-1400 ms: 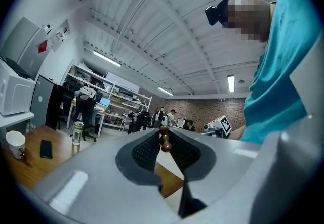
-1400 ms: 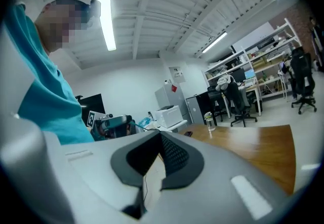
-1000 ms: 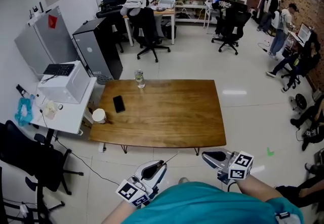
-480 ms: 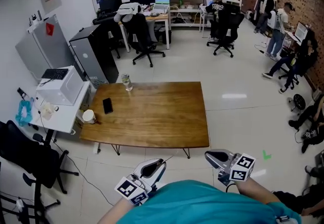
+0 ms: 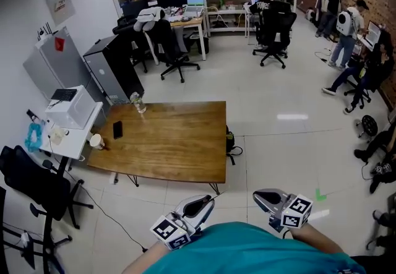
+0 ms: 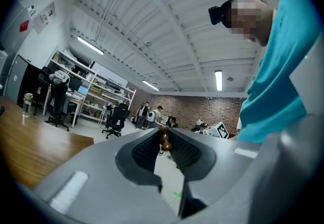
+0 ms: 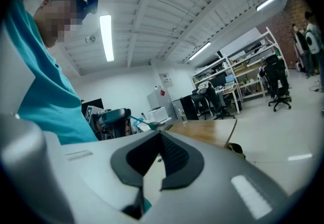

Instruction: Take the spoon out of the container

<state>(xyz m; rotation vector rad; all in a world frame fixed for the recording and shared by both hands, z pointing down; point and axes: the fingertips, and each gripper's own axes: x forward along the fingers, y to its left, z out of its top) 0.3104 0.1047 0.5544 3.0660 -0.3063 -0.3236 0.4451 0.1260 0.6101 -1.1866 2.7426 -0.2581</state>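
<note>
My left gripper [image 5: 209,198] is held close to my body, shut on a thin spoon [image 5: 216,192] that pokes out past its tips. In the left gripper view a small brown part of the spoon [image 6: 165,139] sits pinched between the ribbed pads [image 6: 147,149]. The right gripper [image 5: 260,193] is beside it, shut with nothing in it; its pads [image 7: 174,153] meet at the tip. A glass jar [image 5: 137,103] stands on the far left corner of the wooden table [image 5: 179,149], well ahead of and to the left of both grippers.
A black phone [image 5: 117,129] and a white cup [image 5: 96,141] are at the table's left end. A white side table [image 5: 68,137], a black chair [image 5: 31,183] and a floor cable [image 5: 117,220] lie left. People and office chairs are at the far right.
The table has slid left and further off in the head view as I have backed away to the right. Both grippers keep the same pose and grip.
</note>
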